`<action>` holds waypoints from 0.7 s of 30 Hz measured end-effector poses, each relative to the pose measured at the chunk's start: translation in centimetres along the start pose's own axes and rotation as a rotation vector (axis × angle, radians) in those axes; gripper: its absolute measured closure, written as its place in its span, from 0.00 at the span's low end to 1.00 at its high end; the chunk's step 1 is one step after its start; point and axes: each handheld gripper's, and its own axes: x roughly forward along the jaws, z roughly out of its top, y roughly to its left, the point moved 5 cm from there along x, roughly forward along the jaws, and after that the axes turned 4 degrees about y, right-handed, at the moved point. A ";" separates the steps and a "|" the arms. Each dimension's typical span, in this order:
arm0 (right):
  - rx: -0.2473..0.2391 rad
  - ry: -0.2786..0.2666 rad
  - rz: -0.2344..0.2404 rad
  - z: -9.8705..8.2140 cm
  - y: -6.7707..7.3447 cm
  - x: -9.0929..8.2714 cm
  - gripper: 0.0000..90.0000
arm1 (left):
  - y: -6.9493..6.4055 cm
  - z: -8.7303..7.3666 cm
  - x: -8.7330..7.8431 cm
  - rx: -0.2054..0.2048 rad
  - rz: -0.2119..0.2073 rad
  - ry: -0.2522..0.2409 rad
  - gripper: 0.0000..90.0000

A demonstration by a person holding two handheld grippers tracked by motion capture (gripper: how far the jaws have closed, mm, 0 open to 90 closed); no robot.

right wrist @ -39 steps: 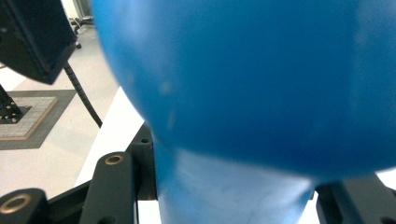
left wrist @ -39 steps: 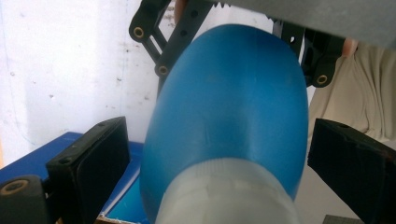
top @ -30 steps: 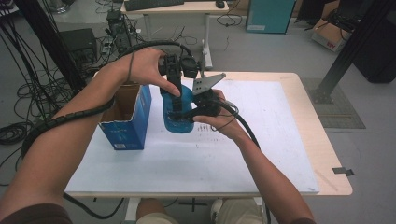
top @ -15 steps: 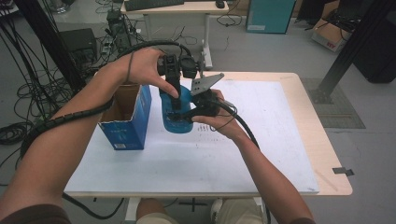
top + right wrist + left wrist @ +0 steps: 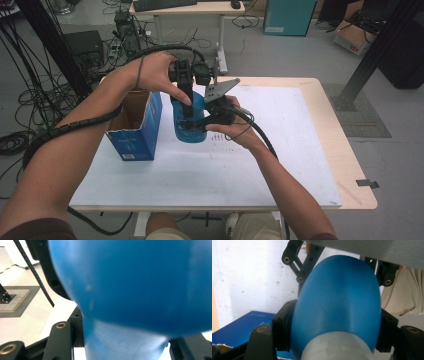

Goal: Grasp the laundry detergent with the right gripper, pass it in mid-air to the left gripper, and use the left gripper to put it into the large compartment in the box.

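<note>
The left gripper (image 5: 187, 117), of matte black plastic with brass-coloured rivets, came down from above. Its two jaws had just been closing and sat clamped on the flanks of a smooth, egg-shaped blue plastic bottle (image 5: 189, 120), pads pressed against the widest swell, as the left gripper view showed around the blue bottle (image 5: 337, 305). The right gripper (image 5: 202, 122), equally black and topped by a grey three-cornered plate, reached in from the right with its jaws clamped on the bottle's narrower pale-blue neck (image 5: 120, 342). A whitish band (image 5: 337, 347) ringed the bottle near the left gripper's camera. One bottle was held between two grippers, above the left part of the table, just right of a single open blue cardboard box (image 5: 135, 125) with raw brown inner walls and a torn rim. Beneath lay one white sheet (image 5: 280, 145), lightly marked, covering most of a pale wooden table (image 5: 330, 125). A ribbed black cable (image 5: 75, 127) trailed along the left forearm.
</note>
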 end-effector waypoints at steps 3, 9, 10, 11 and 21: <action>0.000 0.000 0.001 0.0 0.0 0.0 0.49 | 0.0 0.0 0.0 0.000 -0.004 0.004 0.38; -0.077 -0.055 0.006 0.3 -0.4 0.3 0.49 | -0.1 0.0 -0.1 0.005 -0.001 0.006 0.39; -0.052 -0.042 0.021 0.3 -0.2 0.3 0.49 | 0.0 0.0 -0.1 0.007 0.002 0.001 0.39; -0.051 -0.043 0.021 0.3 -0.2 0.3 0.49 | 0.0 0.0 -0.1 0.006 -0.001 0.001 0.39; -0.046 -0.040 0.025 0.1 -0.2 0.3 0.49 | 0.0 0.1 0.1 0.007 0.005 0.010 0.39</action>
